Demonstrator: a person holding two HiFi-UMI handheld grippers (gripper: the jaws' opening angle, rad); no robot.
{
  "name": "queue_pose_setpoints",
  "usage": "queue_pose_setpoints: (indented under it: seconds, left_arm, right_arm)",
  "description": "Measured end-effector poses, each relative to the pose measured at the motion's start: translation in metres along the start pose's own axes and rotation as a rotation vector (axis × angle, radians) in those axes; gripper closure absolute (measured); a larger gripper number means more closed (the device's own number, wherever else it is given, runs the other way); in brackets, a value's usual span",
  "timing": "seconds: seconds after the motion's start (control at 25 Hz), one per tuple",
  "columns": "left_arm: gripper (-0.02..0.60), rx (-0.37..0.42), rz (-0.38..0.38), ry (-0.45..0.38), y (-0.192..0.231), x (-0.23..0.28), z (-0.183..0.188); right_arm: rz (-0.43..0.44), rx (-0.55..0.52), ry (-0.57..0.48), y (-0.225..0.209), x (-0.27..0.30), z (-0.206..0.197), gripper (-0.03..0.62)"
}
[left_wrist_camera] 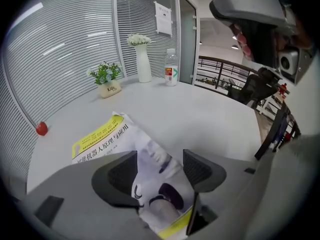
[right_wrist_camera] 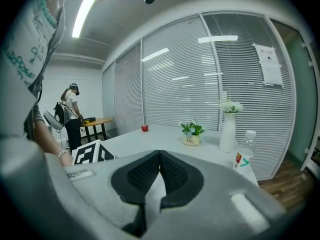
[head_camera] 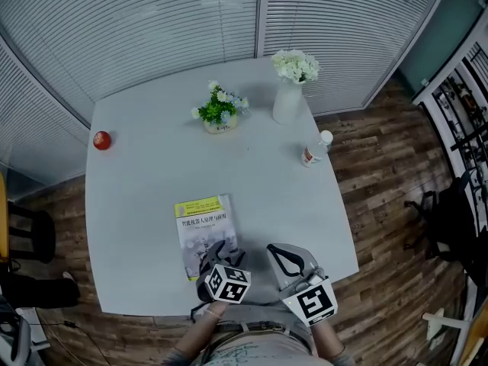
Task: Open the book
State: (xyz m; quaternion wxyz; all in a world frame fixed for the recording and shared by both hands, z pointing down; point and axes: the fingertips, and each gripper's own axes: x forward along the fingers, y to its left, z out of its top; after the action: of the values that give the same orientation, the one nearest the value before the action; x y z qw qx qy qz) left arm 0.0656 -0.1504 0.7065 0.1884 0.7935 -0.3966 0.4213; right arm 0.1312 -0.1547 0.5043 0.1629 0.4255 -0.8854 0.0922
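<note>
The book (head_camera: 204, 231) lies flat and closed on the tabletop (head_camera: 152, 181), close to the person's edge. It is a thin paperback with a glossy cover, a yellow band across its far end and a pale grey picture below.

The left tool (head_camera: 217, 252) hangs over the book's near end with its jaws spread wide. In the left gripper view the cover shows in the gap between them, and the dark ribbed pads (left_wrist_camera: 122, 174) stand clear of it on either side. The right tool (head_camera: 284, 259) sits just beside it over bare tabletop. Its jaws are closed tip to tip and hold nothing.

The tabletop is smooth, matt white, with rounded corners. At its far side stand a small potted plant (head_camera: 219, 113), a slim white vase (head_camera: 288, 101) of white flowers and a clear plastic bottle (head_camera: 314, 151). A round red apple (head_camera: 102, 139) lies near the left edge.
</note>
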Motion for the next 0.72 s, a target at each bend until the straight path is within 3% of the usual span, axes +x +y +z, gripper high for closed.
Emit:
queue_pose_setpoints:
  seconds: [0.72]
  left_arm:
    - [0.301,-0.133,-0.014,-0.067,0.014,-0.024,0.001]
  right_arm:
    - [-0.008,-0.006,0.006,0.011,-0.002,-0.002,0.591]
